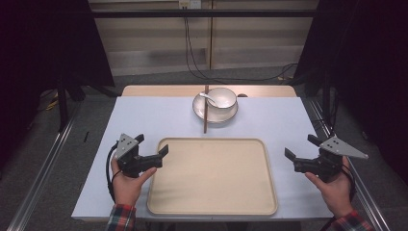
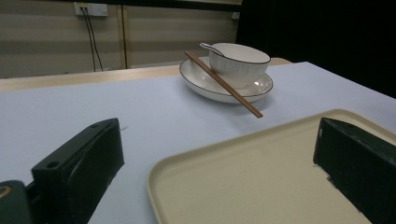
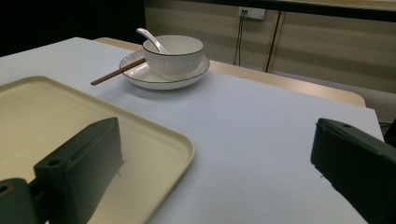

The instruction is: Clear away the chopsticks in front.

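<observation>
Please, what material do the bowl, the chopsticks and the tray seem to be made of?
The bowl looks like glazed white ceramic: glossy, ribbed, dark rim line. The chopsticks seem to be brown wood or bamboo, matte. The tray is probably cream plastic, smooth with a moulded raised rim.

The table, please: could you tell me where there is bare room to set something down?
The beige tray is bare throughout. The white tabletop is free left of the plate, and equally to its right. It is crowded at the far middle, where the bowl with its spoon and the chopsticks sit on the plate.
</observation>
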The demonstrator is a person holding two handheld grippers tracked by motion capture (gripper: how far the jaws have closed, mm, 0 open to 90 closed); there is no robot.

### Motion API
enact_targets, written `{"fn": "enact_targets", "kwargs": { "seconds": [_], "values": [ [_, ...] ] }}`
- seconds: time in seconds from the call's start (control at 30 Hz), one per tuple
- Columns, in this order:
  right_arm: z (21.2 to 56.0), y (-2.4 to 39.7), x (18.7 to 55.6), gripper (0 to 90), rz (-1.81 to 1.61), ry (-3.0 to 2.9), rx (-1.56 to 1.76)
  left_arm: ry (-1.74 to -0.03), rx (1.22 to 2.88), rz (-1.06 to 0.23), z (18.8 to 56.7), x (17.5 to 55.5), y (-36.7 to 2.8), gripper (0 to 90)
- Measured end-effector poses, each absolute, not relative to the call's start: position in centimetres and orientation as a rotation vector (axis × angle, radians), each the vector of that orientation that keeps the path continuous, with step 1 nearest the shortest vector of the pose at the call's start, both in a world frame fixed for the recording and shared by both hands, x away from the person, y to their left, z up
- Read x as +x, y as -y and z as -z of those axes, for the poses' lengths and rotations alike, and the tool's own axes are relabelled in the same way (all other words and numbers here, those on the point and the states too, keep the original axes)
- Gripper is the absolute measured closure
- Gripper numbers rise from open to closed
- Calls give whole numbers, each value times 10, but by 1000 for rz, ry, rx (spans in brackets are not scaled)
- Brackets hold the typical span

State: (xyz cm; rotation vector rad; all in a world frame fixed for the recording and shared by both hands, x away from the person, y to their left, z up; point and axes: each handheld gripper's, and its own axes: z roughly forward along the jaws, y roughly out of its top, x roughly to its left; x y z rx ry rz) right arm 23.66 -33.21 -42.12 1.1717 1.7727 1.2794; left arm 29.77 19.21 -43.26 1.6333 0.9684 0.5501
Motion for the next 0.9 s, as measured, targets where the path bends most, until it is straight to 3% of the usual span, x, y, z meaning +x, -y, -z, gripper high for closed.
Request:
{"fn": "enact_targets", "kwargs": {
  "seconds": [0.9],
  "values": [
    [427,324,235,11,-1238,-1834,1127,-1003,1671,-473,437,335,-168,39]
  ]
}}
